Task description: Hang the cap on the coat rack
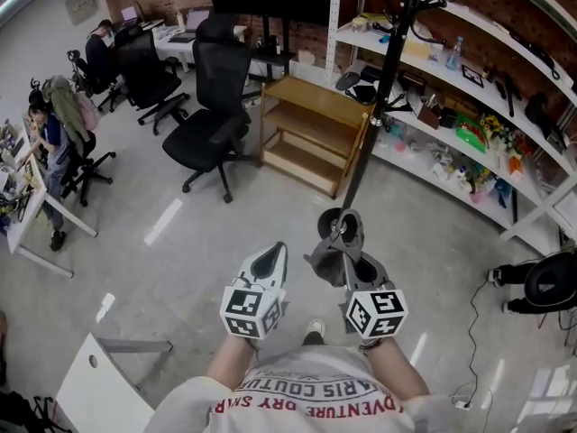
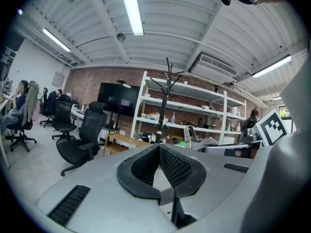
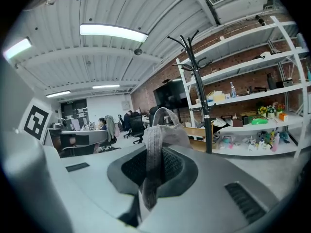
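Right tool (image 1: 350, 242) gripping cap (image 3: 160, 135), coat rack (image 1: 383, 79) ahead

Bare floor (image 1: 171, 242) lies open ahead and to the left of the left gripper (image 1: 270, 258), as far as the black office chair (image 1: 212, 129). Straight before the right gripper (image 1: 350, 249), which is clamped on the cap (image 1: 326, 262), stands the coat rack (image 1: 383, 79), its round base near the jaws. Its pole rises between the low wooden shelf unit (image 1: 311, 138) on its left and the white shelving (image 1: 469, 70) close on its right, and its hooks branch out near that shelving's upper boards.
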